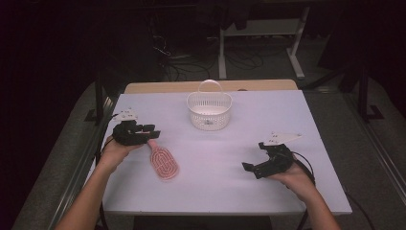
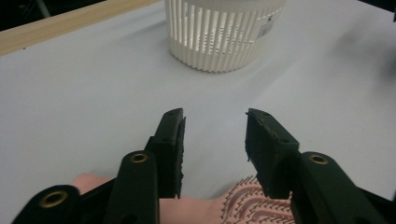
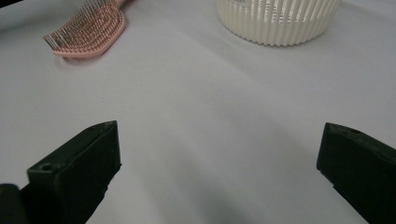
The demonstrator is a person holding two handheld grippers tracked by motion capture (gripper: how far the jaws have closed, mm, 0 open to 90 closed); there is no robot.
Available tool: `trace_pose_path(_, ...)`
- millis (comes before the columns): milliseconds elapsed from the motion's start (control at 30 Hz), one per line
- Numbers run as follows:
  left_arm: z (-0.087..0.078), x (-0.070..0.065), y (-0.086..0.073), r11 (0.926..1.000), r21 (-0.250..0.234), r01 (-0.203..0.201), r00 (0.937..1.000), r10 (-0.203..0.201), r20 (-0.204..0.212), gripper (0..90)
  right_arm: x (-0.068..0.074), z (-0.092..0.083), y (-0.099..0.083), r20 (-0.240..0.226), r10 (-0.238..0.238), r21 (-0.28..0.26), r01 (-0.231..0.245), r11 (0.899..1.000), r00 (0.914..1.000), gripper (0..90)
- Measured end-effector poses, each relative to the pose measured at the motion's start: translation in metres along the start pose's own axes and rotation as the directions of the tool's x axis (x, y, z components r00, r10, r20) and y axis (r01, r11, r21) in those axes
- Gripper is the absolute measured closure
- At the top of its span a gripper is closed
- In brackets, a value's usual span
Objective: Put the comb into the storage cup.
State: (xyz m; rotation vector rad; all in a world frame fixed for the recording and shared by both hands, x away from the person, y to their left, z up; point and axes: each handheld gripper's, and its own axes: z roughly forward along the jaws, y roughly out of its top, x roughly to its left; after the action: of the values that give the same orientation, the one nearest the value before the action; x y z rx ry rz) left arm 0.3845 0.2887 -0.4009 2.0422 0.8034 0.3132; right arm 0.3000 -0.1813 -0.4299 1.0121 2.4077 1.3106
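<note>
High view showed the table (image 1: pixel 287 115), a pale sheet with a wooden strip along its far edge, carrying a basket and a brush. The basket (image 1: pixel 209 111), white and slatted with an upright handle, stood near the far middle edge; from above it looked almost empty, with only a small dark mark on its floor that I could not make out. The brush (image 1: pixel 163 162), pink, lay flat on the table with its bristles up, well short of the basket and to its left, the handle pointing toward the left gripper (image 1: pixel 149 130).

That gripper's jaws stood partly open just over the handle end. In the left gripper view the handle (image 2: pixel 187 210) ran beneath the gap between the jaws, which had not closed on it; whether either jaw touched it I could not tell. The right gripper (image 1: pixel 249 168) waited well apart on the right side, jaws wide open and holding nothing, with bare table between them in its own view.

By my reading, the job was to put the brush in the basket, and it had barely begun: the reach was made, while the grasp, the lift, the carry and the drop were all left.
</note>
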Motion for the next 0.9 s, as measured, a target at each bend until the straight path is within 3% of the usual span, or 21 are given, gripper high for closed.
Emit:
trace_pose_path(400, 0.003, 0.01, 0.012, 0.9995, 0.03, 0.01, 0.9998, -0.01, -0.016, 90.0, 0.0, -0.001, 0.001, -0.002, 0.001, -0.003, -0.001, 1.0, 1.0, 0.0)
trace_pose_path(900, 0.015, 0.034, 0.03, 0.9967, 0.081, 0.008, 0.9977, -0.002, -0.068, 90.0, -0.001, 0.0, 0.001, -0.005, -0.001, -0.004, 0.001, 1.0, 1.0, 0.0)
